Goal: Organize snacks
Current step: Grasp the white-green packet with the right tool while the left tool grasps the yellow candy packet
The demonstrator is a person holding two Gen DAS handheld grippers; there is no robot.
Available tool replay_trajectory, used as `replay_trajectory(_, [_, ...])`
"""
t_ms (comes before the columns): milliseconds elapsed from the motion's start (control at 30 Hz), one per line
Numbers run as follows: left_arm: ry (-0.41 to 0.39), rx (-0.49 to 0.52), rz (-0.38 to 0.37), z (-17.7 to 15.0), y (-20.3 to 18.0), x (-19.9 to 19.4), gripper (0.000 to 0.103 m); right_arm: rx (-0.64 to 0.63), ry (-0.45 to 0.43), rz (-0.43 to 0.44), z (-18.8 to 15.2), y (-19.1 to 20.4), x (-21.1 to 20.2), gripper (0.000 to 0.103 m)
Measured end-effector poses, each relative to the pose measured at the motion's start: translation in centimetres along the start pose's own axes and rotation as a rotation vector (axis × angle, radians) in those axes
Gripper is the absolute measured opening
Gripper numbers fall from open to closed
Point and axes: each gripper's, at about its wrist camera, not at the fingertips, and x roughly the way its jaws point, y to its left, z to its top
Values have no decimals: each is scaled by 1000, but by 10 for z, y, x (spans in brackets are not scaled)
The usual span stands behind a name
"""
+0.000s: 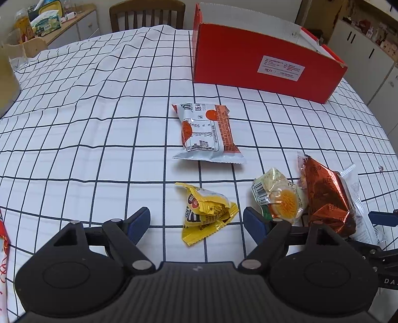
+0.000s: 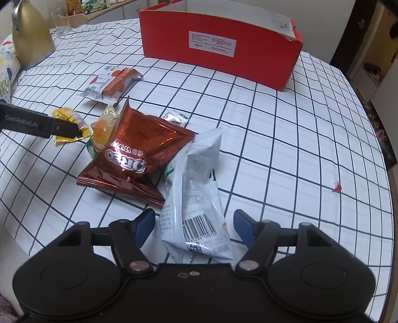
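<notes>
My left gripper (image 1: 197, 221) is open, its fingers on either side of a crumpled yellow snack packet (image 1: 207, 213) on the checked tablecloth. My right gripper (image 2: 195, 224) is open around the near end of a silver-white snack bag (image 2: 196, 198), without squeezing it. A copper-red Oreo packet (image 2: 134, 159) lies just left of that bag, also in the left wrist view (image 1: 325, 196). A clear pastry packet (image 1: 281, 198) sits beside it. A white and orange packet (image 1: 209, 131) lies farther off. The open red box (image 1: 263, 67) stands at the back.
A gold kettle (image 2: 31, 37) stands at the table's far left. A small silver sachet (image 2: 175, 116) lies behind the Oreo packet. A wooden chair (image 1: 146, 15) and cabinets with clutter are beyond the table. A red scrap (image 2: 336, 187) lies near the right edge.
</notes>
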Motion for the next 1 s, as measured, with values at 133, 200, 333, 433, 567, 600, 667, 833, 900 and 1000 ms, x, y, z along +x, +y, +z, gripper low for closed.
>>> replay_trajectory(133, [-24, 10, -7, 1, -2, -1, 82, 5, 7, 5, -1, -3, 3, 61])
replay_trajectory(200, [-29, 14, -12, 2, -2, -2, 76, 4, 8, 11, -1, -3, 4, 59])
replay_trajectory(333, [-17, 15, -17, 4, -2, 1, 69, -21, 6, 1, -1, 0, 6, 58])
replay_trajectory(433, [-15, 13, -28, 3, -1, 1, 59, -29, 5, -2, 0, 0, 6, 57])
replay_trajectory(567, [-5, 14, -32, 3, -1, 2, 48, -6, -3, -4, -1, -2, 4, 55])
replay_trajectory(600, [-2, 14, -34, 3, -1, 2, 44, -4, -6, -5, -2, -2, 3, 55])
replay_trajectory(667, [4, 11, -46, 2, 0, 2, 41, 0, -13, -10, -2, -2, 2, 51])
replay_trajectory(833, [6, -1, -61, 4, 3, 2, 37, 19, -26, -28, -4, 0, -3, 46])
replay_trajectory(900, [-2, 3, -59, 4, 3, -1, 36, 27, -31, -35, -7, 0, -6, 44])
replay_trajectory(1000, [-12, 10, -56, 4, 3, -5, 35, 47, -42, -45, -10, -1, -12, 41])
